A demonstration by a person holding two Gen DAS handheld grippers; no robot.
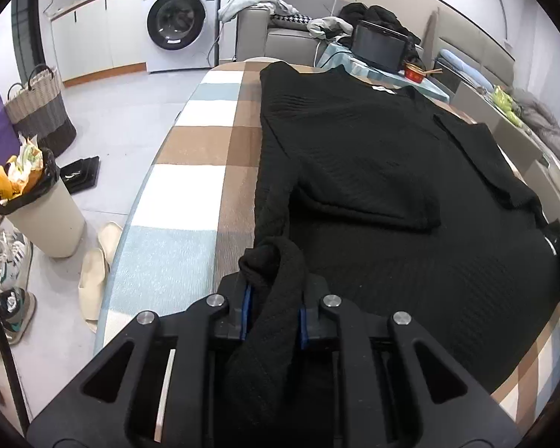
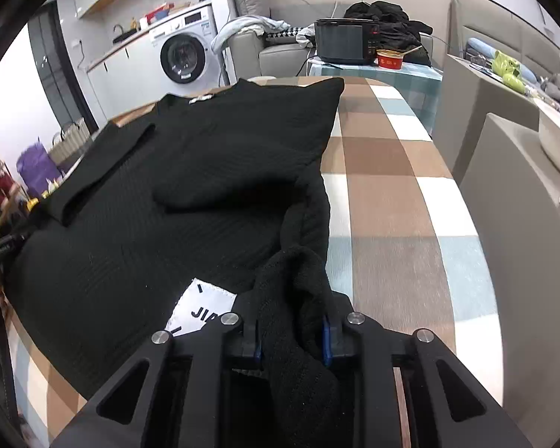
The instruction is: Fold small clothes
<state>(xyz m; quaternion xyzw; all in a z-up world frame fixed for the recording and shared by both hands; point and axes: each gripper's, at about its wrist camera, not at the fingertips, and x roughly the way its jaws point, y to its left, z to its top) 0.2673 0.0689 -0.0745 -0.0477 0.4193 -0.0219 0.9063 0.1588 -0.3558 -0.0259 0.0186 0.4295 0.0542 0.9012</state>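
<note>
1. Nearest the lens in both wrist views is the black ribbed knit sweater (image 1: pixel 373 156), the biggest thing in play; it lies flat on the long table under a brown, white and pale-blue checked cloth (image 1: pixel 190 156), neckline at the far end, hem toward the cameras
2. Both sleeves already lie folded across the body, so the sideways folds look done
3. Judging from that, what remains is the lengthwise fold: carrying the hem up toward the collar, then perhaps one more halving
4. Left black two-finger gripper (image 1: pixel 274 310) has its jaws drawn narrow, pinching a bunched hem corner at the sweater's left edge between blue pads
5. Right black two-finger gripper (image 2: pixel 293 336) stands the same way, jaws narrow and clamped on a bunch of knit at the sweater's right edge
6. Smallest item: a white printed label (image 2: pixel 201 310) just beside the right gripper, lying on the fabric, its lettering only partly readable
</note>
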